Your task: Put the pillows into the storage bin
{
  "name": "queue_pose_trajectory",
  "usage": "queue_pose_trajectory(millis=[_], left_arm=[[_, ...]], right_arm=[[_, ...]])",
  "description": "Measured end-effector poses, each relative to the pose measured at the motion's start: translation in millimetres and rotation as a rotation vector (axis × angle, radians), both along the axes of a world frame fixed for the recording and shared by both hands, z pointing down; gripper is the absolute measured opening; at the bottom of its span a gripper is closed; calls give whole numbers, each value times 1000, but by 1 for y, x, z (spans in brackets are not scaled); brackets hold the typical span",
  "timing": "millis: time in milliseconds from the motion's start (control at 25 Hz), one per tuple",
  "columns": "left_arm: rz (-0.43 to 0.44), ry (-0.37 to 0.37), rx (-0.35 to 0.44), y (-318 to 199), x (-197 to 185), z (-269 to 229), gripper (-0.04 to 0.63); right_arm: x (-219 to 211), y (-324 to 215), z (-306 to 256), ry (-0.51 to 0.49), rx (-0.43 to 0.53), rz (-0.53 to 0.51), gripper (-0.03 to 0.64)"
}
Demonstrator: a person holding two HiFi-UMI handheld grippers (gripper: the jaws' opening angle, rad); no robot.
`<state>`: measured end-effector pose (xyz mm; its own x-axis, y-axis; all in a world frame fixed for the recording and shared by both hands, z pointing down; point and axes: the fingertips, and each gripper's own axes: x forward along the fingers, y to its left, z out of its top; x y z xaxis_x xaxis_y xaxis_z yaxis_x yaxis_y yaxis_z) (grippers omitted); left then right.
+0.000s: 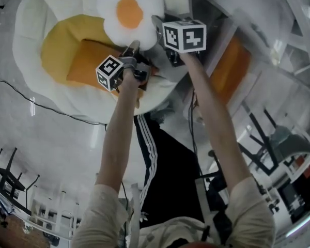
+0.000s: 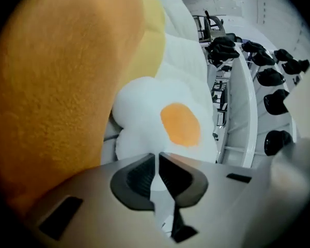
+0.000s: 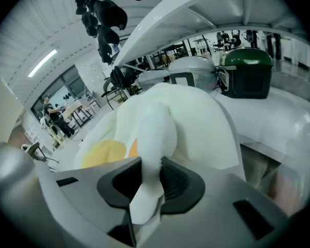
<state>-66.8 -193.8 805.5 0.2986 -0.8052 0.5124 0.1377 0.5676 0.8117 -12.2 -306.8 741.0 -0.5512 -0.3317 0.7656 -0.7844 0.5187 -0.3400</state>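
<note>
Pinching the white plush fried-egg pillow [image 1: 130,14] with orange yolk, my left gripper [image 2: 156,177] and right gripper [image 3: 152,182] each clamp its edge.

The small pillow [image 1: 130,14] lies at the far edge of the large cushion [image 1: 51,94], your left gripper [image 1: 133,48] on its near side, your right gripper [image 1: 157,24] on its right.

The egg pillow [image 1: 129,14] is soft, matt white plush. The orange pillow [image 2: 57,71] is fuzzy, matt fleece. Left claw [image 2: 156,158] and right claw [image 3: 152,163] have smooth grey plastic bodies and dark ribbed pads [image 2: 137,180].
</note>
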Motion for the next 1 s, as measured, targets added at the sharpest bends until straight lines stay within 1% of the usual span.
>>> queue_pose_trajectory(millis=[80, 120, 200, 360, 440, 520, 560, 640, 720, 760, 880, 1000], left_arm=[[14, -52, 0, 6, -16, 10, 21], [14, -65, 10, 8, -20, 8, 20], [18, -74, 49, 7, -23, -16, 20], [66, -90, 137, 5, -21, -96, 20], [128, -129, 200, -1, -26, -141, 20], [218, -186, 287, -13, -30, -192, 20], [263, -204, 335, -20, -25, -219, 20], [342, -215, 436, -30, -3, -276, 20], [429, -262, 505, -32, 19, -321, 20], [470, -290, 529, -31, 28, -340, 19], [557, -325, 585, -19, 64, -394, 18], [683, -415, 580, 6, 105, -433, 18]], right_arm=[[-15, 8, 10, -8, 25, -30, 79], [-19, 10, 7, -15, 43, -31, 75], [-25, 12, -20, -47, 85, -10, 68], [-18, 19, -109, -94, 173, 50, 67], [-12, 21, -155, -121, 205, 99, 67], [-3, 21, -205, -153, 239, 166, 67], [7, 22, -231, -166, 261, 206, 67], [36, 30, -282, -185, 311, 296, 67], [66, 42, -331, -202, 364, 392, 67], [79, 48, -353, -209, 390, 437, 67], [121, 76, -412, -210, 471, 550, 66], [176, 113, -462, -189, 556, 647, 66]])
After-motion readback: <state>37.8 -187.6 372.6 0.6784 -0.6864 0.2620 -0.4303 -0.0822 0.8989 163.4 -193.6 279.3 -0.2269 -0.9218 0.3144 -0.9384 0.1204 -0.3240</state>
